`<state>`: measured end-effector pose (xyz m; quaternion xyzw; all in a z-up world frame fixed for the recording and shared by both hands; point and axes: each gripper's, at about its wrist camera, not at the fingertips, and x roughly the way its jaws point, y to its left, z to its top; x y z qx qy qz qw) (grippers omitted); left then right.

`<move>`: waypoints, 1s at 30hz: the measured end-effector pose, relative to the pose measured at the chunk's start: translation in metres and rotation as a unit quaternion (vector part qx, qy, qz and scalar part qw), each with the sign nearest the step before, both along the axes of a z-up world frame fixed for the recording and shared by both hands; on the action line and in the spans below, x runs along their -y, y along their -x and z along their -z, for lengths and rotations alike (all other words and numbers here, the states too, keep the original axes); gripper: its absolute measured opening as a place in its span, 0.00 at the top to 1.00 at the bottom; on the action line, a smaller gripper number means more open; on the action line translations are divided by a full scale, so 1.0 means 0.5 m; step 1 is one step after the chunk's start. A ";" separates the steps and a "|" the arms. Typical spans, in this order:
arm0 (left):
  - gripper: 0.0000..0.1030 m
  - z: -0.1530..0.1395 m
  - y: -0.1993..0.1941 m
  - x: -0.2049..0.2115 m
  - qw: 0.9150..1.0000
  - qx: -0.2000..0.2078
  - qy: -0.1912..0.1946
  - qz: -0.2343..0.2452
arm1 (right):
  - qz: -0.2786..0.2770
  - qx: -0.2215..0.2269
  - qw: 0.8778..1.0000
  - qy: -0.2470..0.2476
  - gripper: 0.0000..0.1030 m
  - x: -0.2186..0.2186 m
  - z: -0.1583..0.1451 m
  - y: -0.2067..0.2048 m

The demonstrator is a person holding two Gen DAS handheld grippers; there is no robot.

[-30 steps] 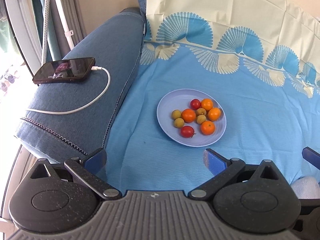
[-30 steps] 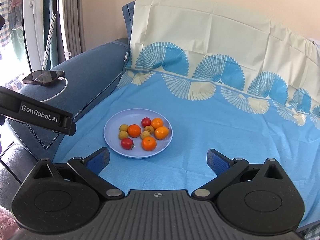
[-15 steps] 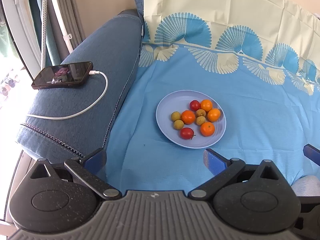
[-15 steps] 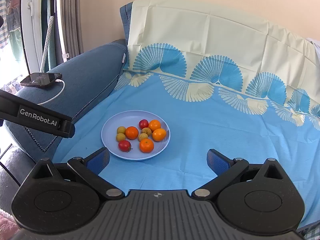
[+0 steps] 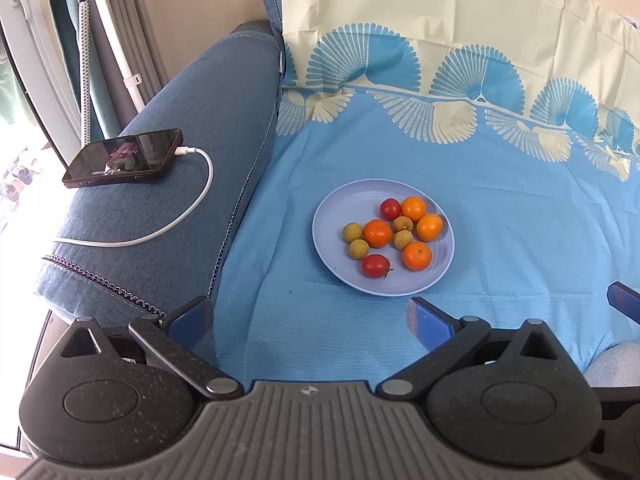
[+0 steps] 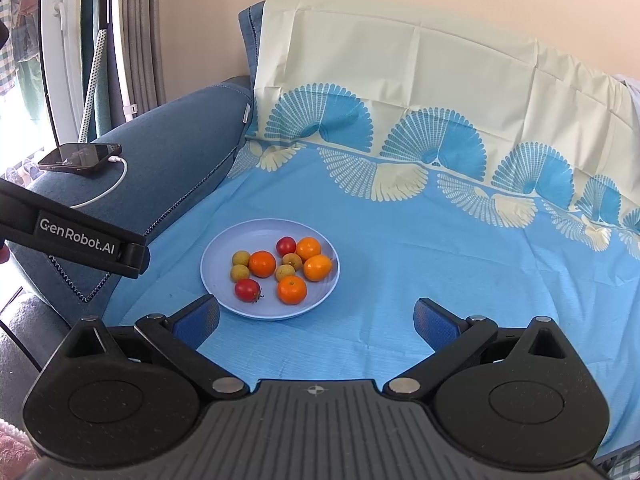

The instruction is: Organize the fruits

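Observation:
A pale blue plate (image 5: 332, 216) (image 6: 224, 248) rests on the blue patterned cloth and holds several small oranges (image 5: 377, 233) (image 6: 292, 289), two red tomatoes (image 5: 375, 266) (image 6: 247, 290) and several yellow-green fruits (image 5: 358, 248) (image 6: 241, 258). My left gripper (image 5: 309, 318) hovers open above the cloth, just short of the plate's near rim, nothing between its blue pads. My right gripper (image 6: 316, 322) is open too, with the plate ahead and to its left. In the right wrist view the left gripper's black body (image 6: 76, 236) reaches in from the left.
A blue sofa armrest (image 5: 168, 216) rises left of the plate, carrying a phone (image 5: 124, 157) on a white charging cable (image 5: 192, 208). The cream and blue cloth (image 6: 460, 240) covers seat and backrest. Curtains and a window (image 6: 60, 60) stand at far left.
Both views have drifted slightly: the plate has slid a little down and left in the right wrist view. Both grippers stay open and the fruits have not moved.

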<state>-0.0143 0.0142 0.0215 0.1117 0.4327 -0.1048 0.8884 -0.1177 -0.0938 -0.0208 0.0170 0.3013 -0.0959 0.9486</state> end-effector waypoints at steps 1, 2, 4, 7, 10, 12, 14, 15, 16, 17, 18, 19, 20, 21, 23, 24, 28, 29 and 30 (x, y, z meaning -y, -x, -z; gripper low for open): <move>0.00 0.000 0.000 0.000 1.000 0.000 -0.001 0.000 | 0.000 -0.001 1.000 0.000 0.01 0.000 0.001 -0.001; 0.00 0.000 0.000 0.000 1.000 0.000 -0.001 0.001 | 0.000 -0.001 1.000 0.000 0.01 0.000 0.001 -0.001; 0.00 0.000 -0.001 0.000 1.000 0.001 -0.002 0.000 | 0.000 -0.001 1.000 0.000 0.01 0.001 0.001 -0.001; 0.00 0.000 -0.003 0.000 1.000 -0.001 -0.002 -0.001 | 0.000 -0.001 1.000 0.001 0.01 0.000 0.002 -0.002; 0.00 0.000 -0.005 -0.001 1.000 -0.001 -0.005 -0.002 | 0.001 -0.001 1.000 0.001 0.01 0.000 0.002 -0.003; 0.00 0.001 -0.006 0.000 1.000 -0.001 -0.008 -0.002 | 0.001 -0.001 1.000 0.001 0.01 0.000 0.002 -0.003; 0.00 0.002 -0.005 0.002 1.000 0.001 -0.011 -0.002 | 0.001 -0.001 1.000 0.001 0.01 0.001 0.003 -0.003; 0.00 0.003 -0.006 0.002 1.000 0.001 -0.013 -0.002 | 0.001 -0.001 1.000 0.001 0.01 0.001 0.003 -0.004; 0.00 0.003 -0.006 0.002 1.000 0.001 -0.015 -0.002 | 0.001 -0.001 1.000 0.001 0.01 0.001 0.003 -0.004; 0.00 0.003 -0.007 0.002 1.000 0.001 -0.016 -0.003 | 0.000 -0.001 1.000 0.001 0.01 0.001 0.003 -0.004; 0.00 0.003 -0.007 0.002 1.000 0.001 -0.016 -0.003 | 0.001 -0.001 1.000 0.001 0.01 0.001 0.004 -0.004; 0.00 0.003 -0.008 0.001 1.000 0.000 -0.015 -0.004 | 0.000 -0.001 1.000 0.001 0.01 0.001 0.003 -0.004; 0.00 0.003 -0.010 0.000 1.000 -0.002 -0.014 -0.004 | 0.000 -0.001 1.000 0.001 0.01 0.001 0.003 -0.004; 0.00 0.003 -0.010 -0.001 1.000 -0.002 -0.014 -0.004 | 0.000 -0.001 1.000 0.001 0.01 0.002 0.003 -0.004; 0.00 0.003 -0.011 0.000 1.000 -0.002 -0.016 -0.004 | 0.000 -0.001 1.000 0.001 0.01 0.002 0.003 -0.004; 0.00 0.003 -0.012 0.001 1.000 -0.002 -0.017 -0.004 | 0.000 -0.001 1.000 0.001 0.01 0.001 0.004 -0.005; 0.00 0.005 -0.014 0.003 1.000 -0.003 -0.019 -0.005 | 0.001 -0.001 1.000 0.001 0.01 0.001 0.003 -0.006; 0.00 0.005 -0.014 0.003 1.000 -0.003 -0.019 -0.005 | 0.001 -0.001 1.000 0.001 0.01 0.001 0.003 -0.006; 0.00 0.006 -0.015 0.003 1.000 -0.003 -0.020 -0.004 | 0.001 -0.001 1.000 0.000 0.01 0.002 0.004 -0.007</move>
